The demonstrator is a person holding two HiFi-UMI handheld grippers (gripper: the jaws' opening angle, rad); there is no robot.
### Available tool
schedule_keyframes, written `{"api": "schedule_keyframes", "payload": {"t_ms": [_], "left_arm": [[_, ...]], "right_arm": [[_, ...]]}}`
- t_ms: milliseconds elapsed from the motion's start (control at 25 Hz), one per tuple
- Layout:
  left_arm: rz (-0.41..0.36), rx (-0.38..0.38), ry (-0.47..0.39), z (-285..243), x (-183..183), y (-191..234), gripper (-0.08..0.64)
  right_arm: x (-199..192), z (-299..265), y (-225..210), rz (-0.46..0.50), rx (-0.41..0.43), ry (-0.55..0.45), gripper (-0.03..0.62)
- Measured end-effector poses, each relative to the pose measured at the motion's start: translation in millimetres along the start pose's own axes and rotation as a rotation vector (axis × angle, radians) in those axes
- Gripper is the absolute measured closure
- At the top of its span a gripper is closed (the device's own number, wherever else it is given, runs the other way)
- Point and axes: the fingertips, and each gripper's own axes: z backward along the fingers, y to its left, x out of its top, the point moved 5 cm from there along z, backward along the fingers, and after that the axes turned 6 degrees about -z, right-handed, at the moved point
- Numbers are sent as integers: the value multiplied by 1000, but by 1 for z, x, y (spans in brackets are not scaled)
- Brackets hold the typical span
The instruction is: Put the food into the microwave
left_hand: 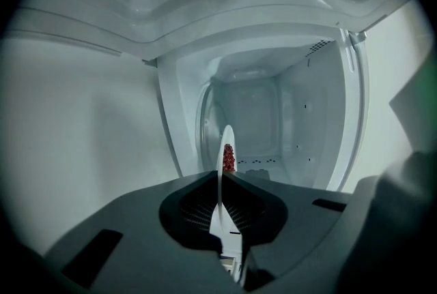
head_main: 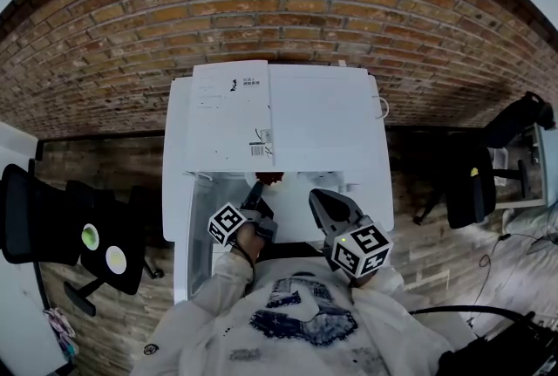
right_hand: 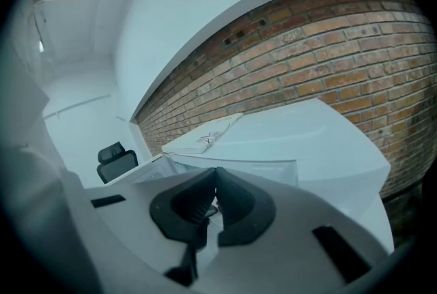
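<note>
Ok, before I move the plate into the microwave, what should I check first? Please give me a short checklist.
1. Door open: ok; the door stands swung to the left of the microwave.
2. Grip: ok; the left gripper is shut on the rim of the plate.
3. Food on the plate: ok; the red food sits on it.
4. Cavity free: ok as far as it shows; nothing is seen inside.
5. Plate level: cannot tell.
6. Right gripper out of the way: ok; it is shut, empty, to the right of the opening.
</note>
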Motion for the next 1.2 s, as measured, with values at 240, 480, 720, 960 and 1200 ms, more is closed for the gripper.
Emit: {"api": "schedule_keyframes", "payload": {"t_ms": [240,480,720,960,1200], "left_arm": [[13,14,6,-6,1,4,543],[28,24,-6,-10,4,9,541],[46,21,-10,-13,6,12,542],[33,39,6,-16,6,11,541],[12,42,14,-17,4,9,540]], "right_arm": [[3,-4,-3,-1,-1,2,578],[6,-5,-6,3,-3,2,578],[8,-6,-8,2,-5,4,578],[9,-5,-10,-5,-8,1,578],[8,-4,-10,-10,-7,3,578]]}}
